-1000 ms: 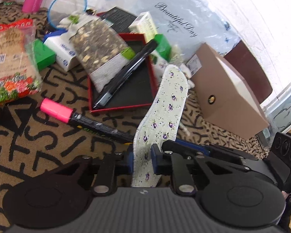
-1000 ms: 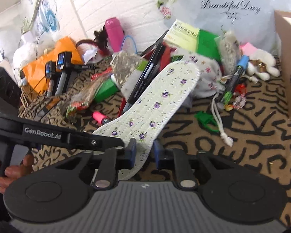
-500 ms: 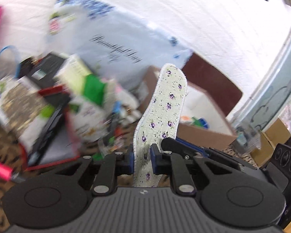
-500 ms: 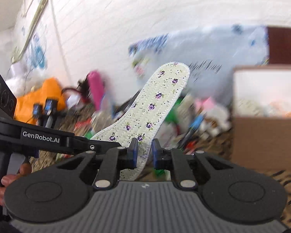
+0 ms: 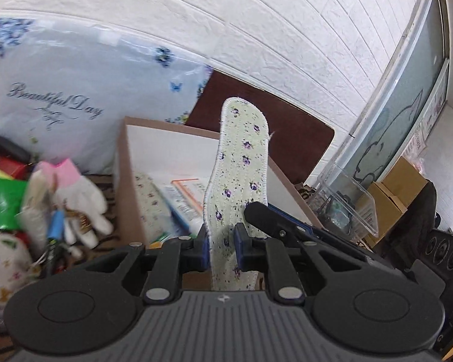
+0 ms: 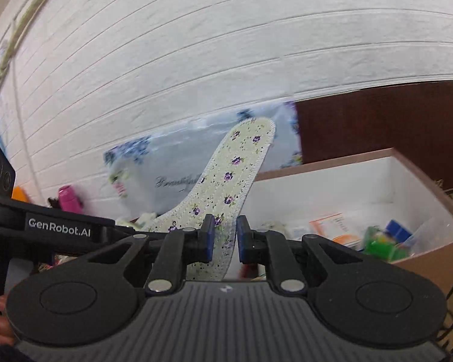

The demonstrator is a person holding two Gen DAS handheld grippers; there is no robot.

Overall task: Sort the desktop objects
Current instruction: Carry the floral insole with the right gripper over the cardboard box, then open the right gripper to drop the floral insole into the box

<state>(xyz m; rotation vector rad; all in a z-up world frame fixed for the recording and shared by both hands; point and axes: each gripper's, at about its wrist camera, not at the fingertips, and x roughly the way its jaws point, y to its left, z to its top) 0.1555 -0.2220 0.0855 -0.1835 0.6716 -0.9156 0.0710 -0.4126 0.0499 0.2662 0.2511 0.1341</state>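
Observation:
A floral shoe insole (image 5: 241, 163) stands up between the fingers of both grippers. My left gripper (image 5: 222, 246) is shut on its lower part; my right gripper (image 6: 223, 238) is shut on the same insole (image 6: 226, 181), right beside the left one. Both hold it in the air above the open cardboard box (image 5: 120, 181), which also shows in the right wrist view (image 6: 432, 253). The box holds a second floral insole (image 5: 149, 199), packets and small coloured items (image 6: 380, 241).
A plastic bag printed "Beautiful Day" (image 5: 60, 96) leans on the white brick wall. Left of the box lie a white plush toy (image 5: 81, 199), a green packet (image 5: 6, 205) and other clutter. A clear plastic tub (image 5: 347, 205) and small cardboard boxes (image 5: 395, 193) stand to the right.
Both grippers have lifted the insole from the patterned table and carried it right, to above the open box. The cluttered pile has slid out to the left.

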